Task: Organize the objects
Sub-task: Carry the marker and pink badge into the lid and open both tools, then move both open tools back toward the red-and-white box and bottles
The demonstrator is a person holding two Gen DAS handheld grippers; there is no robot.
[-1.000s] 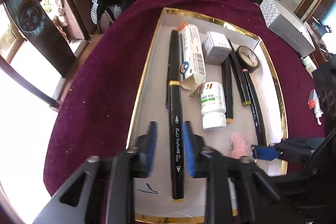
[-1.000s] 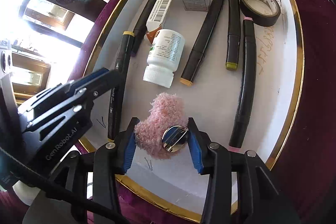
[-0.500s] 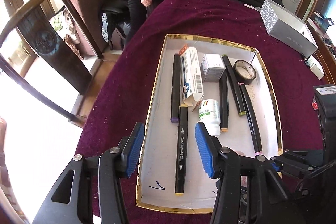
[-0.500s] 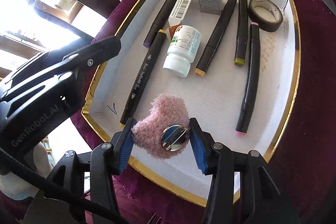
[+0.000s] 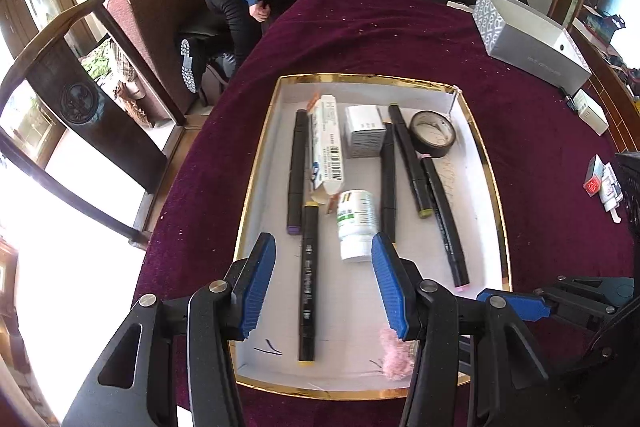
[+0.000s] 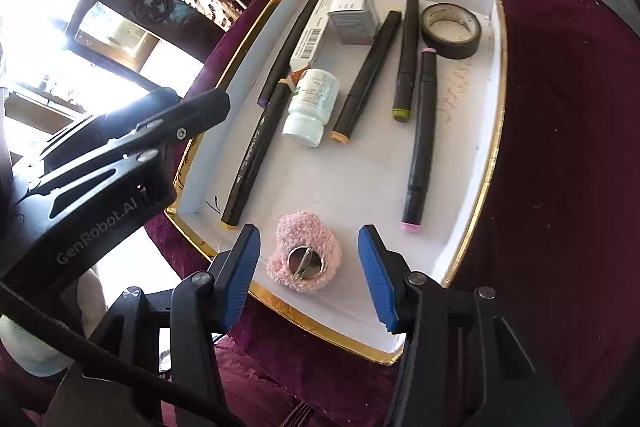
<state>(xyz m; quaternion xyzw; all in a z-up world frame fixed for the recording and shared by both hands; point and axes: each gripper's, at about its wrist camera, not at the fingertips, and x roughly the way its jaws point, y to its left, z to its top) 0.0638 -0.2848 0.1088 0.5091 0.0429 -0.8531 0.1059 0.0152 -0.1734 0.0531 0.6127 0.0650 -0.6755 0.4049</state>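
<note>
Hovering over the near end of the gold-rimmed tray (image 5: 256, 163), the left gripper (image 5: 324, 287) has its jaws spread wide and holds nothing; a black marker (image 5: 307, 287) lies on the tray floor between and beyond its fingers. The right gripper (image 6: 310, 267) is likewise wide open and empty, the pink fluffy brooch (image 6: 306, 253) resting metal pin up in the gap between its fingers, touching neither. Just ahead of both sits a white pill bottle (image 6: 311, 103) among more markers, with a tape roll (image 6: 450, 31) farther off.
</note>
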